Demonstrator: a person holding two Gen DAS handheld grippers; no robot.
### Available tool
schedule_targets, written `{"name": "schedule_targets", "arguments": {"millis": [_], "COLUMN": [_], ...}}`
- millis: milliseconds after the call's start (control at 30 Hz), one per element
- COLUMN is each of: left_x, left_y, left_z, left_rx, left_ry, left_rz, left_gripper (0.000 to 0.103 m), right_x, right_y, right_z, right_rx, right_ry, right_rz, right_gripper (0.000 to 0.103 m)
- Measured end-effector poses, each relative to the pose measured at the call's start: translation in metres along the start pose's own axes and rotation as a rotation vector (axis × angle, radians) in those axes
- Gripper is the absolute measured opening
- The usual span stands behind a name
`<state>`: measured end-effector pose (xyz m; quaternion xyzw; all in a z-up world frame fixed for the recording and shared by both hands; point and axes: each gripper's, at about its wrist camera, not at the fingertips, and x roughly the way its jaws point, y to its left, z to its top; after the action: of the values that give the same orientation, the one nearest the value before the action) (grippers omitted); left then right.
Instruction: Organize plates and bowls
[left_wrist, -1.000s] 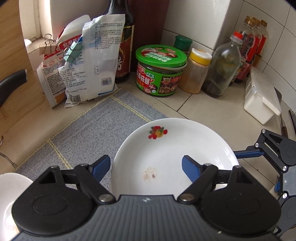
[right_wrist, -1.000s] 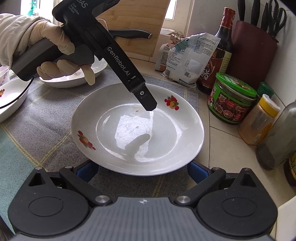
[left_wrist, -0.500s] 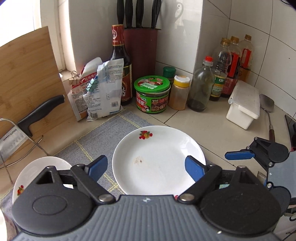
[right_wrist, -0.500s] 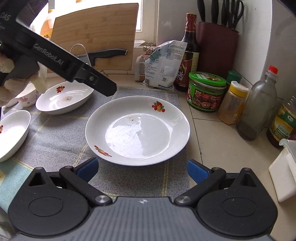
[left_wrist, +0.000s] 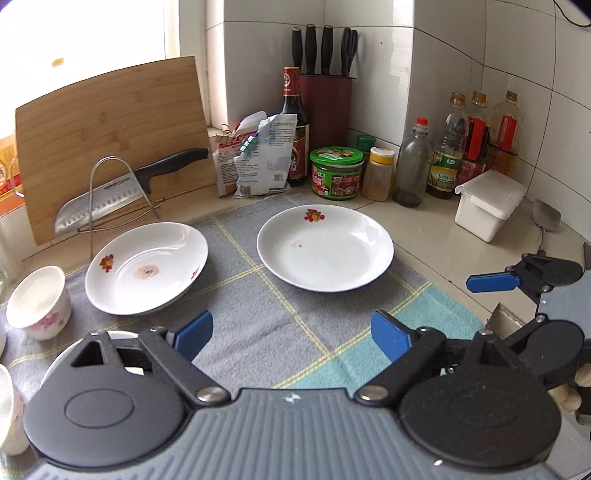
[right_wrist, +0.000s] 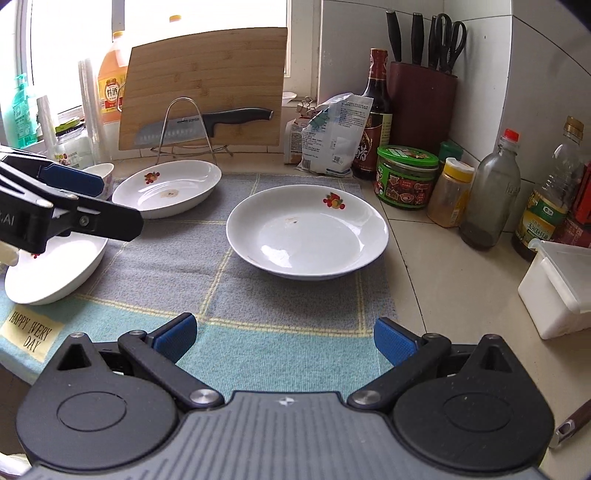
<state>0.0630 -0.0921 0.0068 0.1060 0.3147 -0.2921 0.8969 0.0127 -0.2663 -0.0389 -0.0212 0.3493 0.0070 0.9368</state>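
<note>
- left tool (left_wrist: 291, 334) spread wide, nothing between its blue pads, held over the checked cloth (left_wrist: 266, 325); right tool (right_wrist: 284, 338) likewise wide and empty above the cloth's teal edge.
- right-hand plate (right_wrist: 306, 236) lies flat on the cloth ahead of the right tool, apart from both tools; fruit motif on far rim, a small brown speck inside.
- in the right wrist view the left tool's finger reaches in from the left over a white dish (right_wrist: 48, 273) at the cloth's near left.
- second plate (left_wrist: 147, 266) lies left of the first, well apart, a brownish stain at its centre; small floral cup (left_wrist: 38, 302) just beside its left rim.
- cloth label (right_wrist: 31, 334) reads "happy every day".
- tiled counter (right_wrist: 443, 295) to the right carries a white lidded box (right_wrist: 557, 291).
- further back: green-lidded jar (right_wrist: 406, 177), yellow-capped spice jar (right_wrist: 448, 192), glass bottle (right_wrist: 491, 199), dark sauce bottle (right_wrist: 375, 110), clipped packets (right_wrist: 332, 136).
- against the wall: bamboo board (right_wrist: 207, 85), cleaver (right_wrist: 203, 125) on a wire rack, blade writing too small to read; knife block (right_wrist: 421, 107) in the tiled corner; window behind.
</note>
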Motion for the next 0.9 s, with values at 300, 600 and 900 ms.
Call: {"name": "schedule_targets", "arguments": {"millis": [300,600,900], "left_x": [-0.052,-0.072,-0.071], "left_y": [-0.001,0.027,0.080], "left_z": [-0.052,-0.082,-0.117], "left_rx": [-0.073,-0.118,-0.145], "left_ry": [-0.011,0.016,0.092], "left_rz": [0.104,0.187,0.255], "left_gripper": [0.092,0.092,0.092], "right_x": [-0.035,-0.036,-0.002], "right_y": [0.031,0.058,0.102], "right_z": [-0.020,-0.014,-0.005], "right_rx": [-0.079,-0.090,-0.145], "right_ry": [-0.026,-0.049,0.018], "right_rz": [0.083,0.176,0.257], "right_gripper": [0.103,0.103,0.103]}}
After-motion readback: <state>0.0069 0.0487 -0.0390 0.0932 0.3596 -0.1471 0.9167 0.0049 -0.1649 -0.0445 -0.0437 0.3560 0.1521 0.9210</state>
